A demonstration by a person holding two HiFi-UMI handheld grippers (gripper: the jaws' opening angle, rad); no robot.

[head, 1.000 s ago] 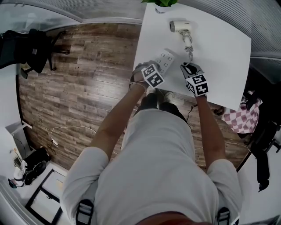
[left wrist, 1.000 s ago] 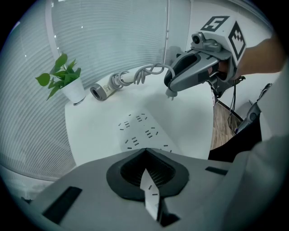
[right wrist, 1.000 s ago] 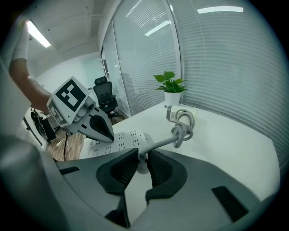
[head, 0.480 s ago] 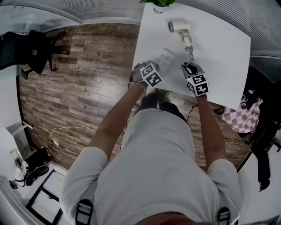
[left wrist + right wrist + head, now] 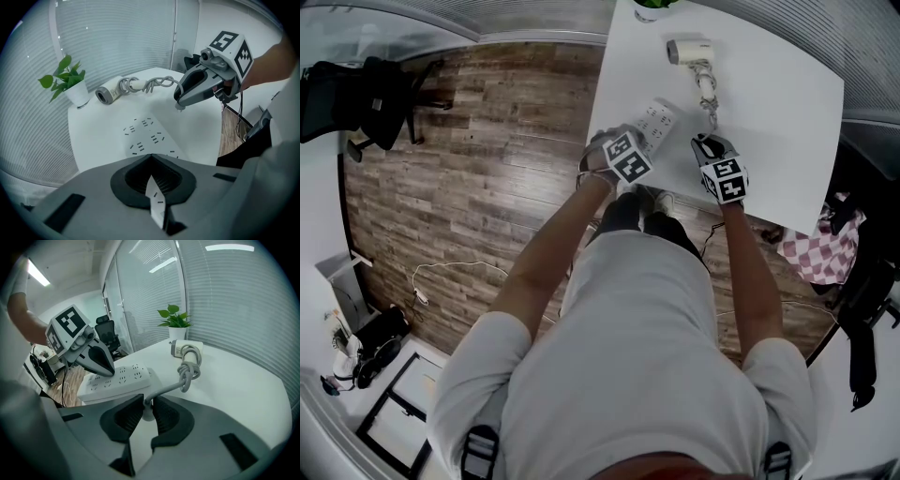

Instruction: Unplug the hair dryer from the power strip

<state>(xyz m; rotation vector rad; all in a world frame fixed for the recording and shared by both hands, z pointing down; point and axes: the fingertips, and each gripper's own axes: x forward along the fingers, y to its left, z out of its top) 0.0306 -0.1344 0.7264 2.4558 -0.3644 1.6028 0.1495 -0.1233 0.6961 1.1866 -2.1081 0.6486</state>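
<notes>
The right gripper is seen clamped on a small white plug, which is pinched between the two ribbed black pads. From the plug a grey rubber cord is led away across the round white table, where it is bunched into a loose knot just before the handle of the white plastic hair dryer. The dryer is laid on its side near the table's far edge. The plug is held clear of the long white multi-socket power strip, which lies flat on the table just to that gripper's left, and no plug is seen in its sockets.

The left gripper is pointed steeply down with its jaws brought together, and its tips are set at the near end of the strip's top face. A small green plant in a white pot is stood beside the dryer, by the blinds. Brown wooden plank flooring is seen beyond the table.
</notes>
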